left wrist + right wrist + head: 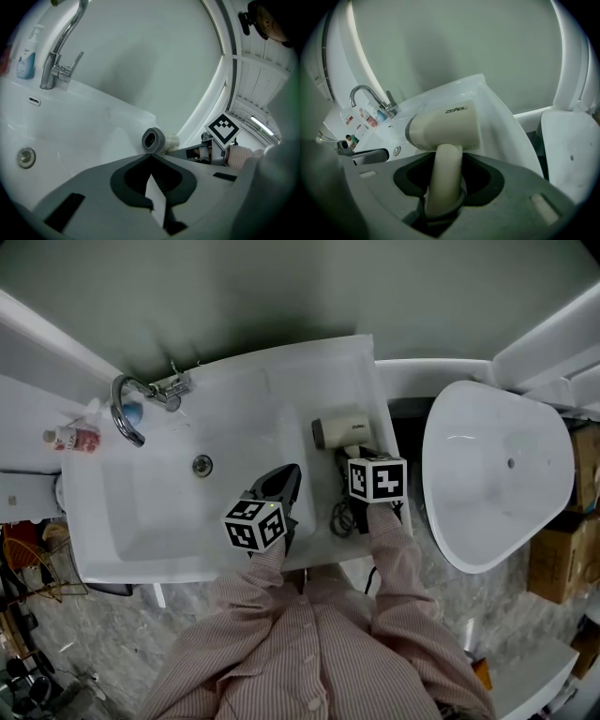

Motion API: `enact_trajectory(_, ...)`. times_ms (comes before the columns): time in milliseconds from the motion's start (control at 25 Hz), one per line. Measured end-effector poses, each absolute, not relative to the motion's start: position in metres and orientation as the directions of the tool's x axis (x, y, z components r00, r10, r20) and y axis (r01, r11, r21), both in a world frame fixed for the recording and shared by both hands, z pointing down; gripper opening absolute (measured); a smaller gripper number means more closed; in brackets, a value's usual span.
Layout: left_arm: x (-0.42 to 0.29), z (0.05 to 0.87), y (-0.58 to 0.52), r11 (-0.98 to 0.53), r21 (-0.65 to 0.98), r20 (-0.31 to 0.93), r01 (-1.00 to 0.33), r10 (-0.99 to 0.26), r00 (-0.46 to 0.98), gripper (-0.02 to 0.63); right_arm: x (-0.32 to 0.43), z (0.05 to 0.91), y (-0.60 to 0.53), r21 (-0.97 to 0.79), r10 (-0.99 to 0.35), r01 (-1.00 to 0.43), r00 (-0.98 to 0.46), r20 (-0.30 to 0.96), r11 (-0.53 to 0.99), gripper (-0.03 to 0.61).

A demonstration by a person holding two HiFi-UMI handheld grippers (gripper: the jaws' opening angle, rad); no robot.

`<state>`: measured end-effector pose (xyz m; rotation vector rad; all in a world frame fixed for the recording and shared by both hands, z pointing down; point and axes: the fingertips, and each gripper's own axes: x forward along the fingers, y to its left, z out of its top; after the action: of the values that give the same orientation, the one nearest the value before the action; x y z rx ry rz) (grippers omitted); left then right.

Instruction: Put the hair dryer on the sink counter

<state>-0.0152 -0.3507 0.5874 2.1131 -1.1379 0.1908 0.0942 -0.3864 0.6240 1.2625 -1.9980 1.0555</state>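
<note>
A cream hair dryer (342, 430) lies on the right ledge of the white sink counter (361, 381), nozzle pointing left. In the right gripper view its body (445, 126) fills the middle and its handle runs down between the jaws. My right gripper (361, 465) is shut on that handle. The dryer's black cord (345, 517) is coiled on the counter near the front edge. My left gripper (289, 474) hovers over the basin's right side, shut and holding nothing. From the left gripper view the dryer's nozzle (153, 140) shows just beyond the jaw tips.
A chrome faucet (131, 404) stands at the basin's back left, the drain (202, 465) near the middle. A small bottle (75, 438) rests on the left ledge. A white oval tub (497, 474) sits right of the sink, with cardboard boxes (562, 559) beyond it.
</note>
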Motion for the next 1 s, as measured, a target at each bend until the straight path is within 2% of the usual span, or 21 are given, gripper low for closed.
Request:
enact_trajectory(560,-0.026,0.550,-0.337,-0.425,0.470,0.356,-0.774,-0.711,0.607,-0.003,0.099,0.583,-0.377,-0.175,-0.632,-0.928,-0.354,0.690,0.329,0.169)
enact_trajectory(640,-0.027,0.540,-0.335,-0.447,0.453,0.338,-0.771,-0.714,0.613,-0.003,0.098,0.576,-0.371,-0.176,-0.652,-0.926,-0.362,0.667,0.333,0.153)
enact_trajectory(760,-0.027,0.528,-0.333,-0.472,0.434,0.313,-0.767,-0.720,0.620,-0.003,0.099,0.565,-0.363,-0.166,-0.693,-0.929,-0.358,0.625,0.330,0.072)
enact_trajectory(880,-0.026,0.517,-0.330,-0.497,0.417,0.290,-0.761,-0.721,0.629,-0.003,0.099,0.553,-0.356,-0.170,-0.723,-0.929,-0.364,0.587,0.329,0.021)
enact_trajectory(1000,-0.022,0.507,-0.325,-0.524,0.400,0.269,-0.752,-0.717,0.643,-0.003,0.097,0.541,-0.351,-0.194,-0.747,-0.920,-0.390,0.539,0.340,0.008)
